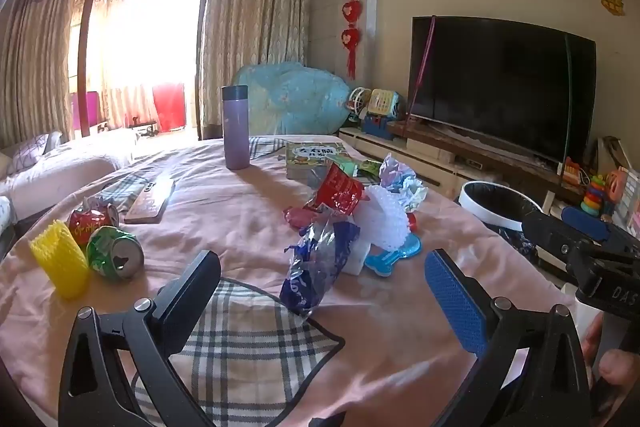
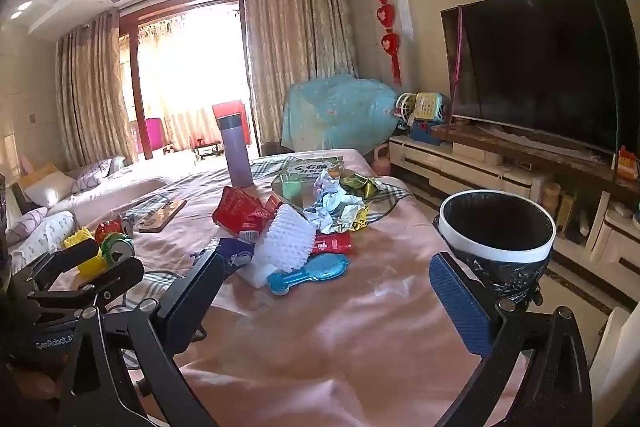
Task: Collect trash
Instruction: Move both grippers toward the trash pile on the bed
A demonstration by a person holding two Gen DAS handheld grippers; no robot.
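Both grippers open, empty; trash pile [image 1: 340,223] w/ bin [image 2: 496,231].

Red crushed can [image 1: 93,218] half hidden behind yellow foam net [image 1: 60,264] and green can [image 1: 115,253]; its label unreadable. Trash bin [image 1: 496,201] cut by right gripper [image 1: 576,239] in left view. White block under white foam net [image 2: 285,242]: identity unclear. Window [image 2: 192,67] blown out

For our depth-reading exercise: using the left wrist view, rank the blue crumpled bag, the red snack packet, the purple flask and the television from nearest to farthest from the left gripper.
1. Blue crumpled bag, just ahead of the open left gripper.
2. Red snack packet, mid-table.
3. Purple flask, far table edge.
4. Television, right wall.
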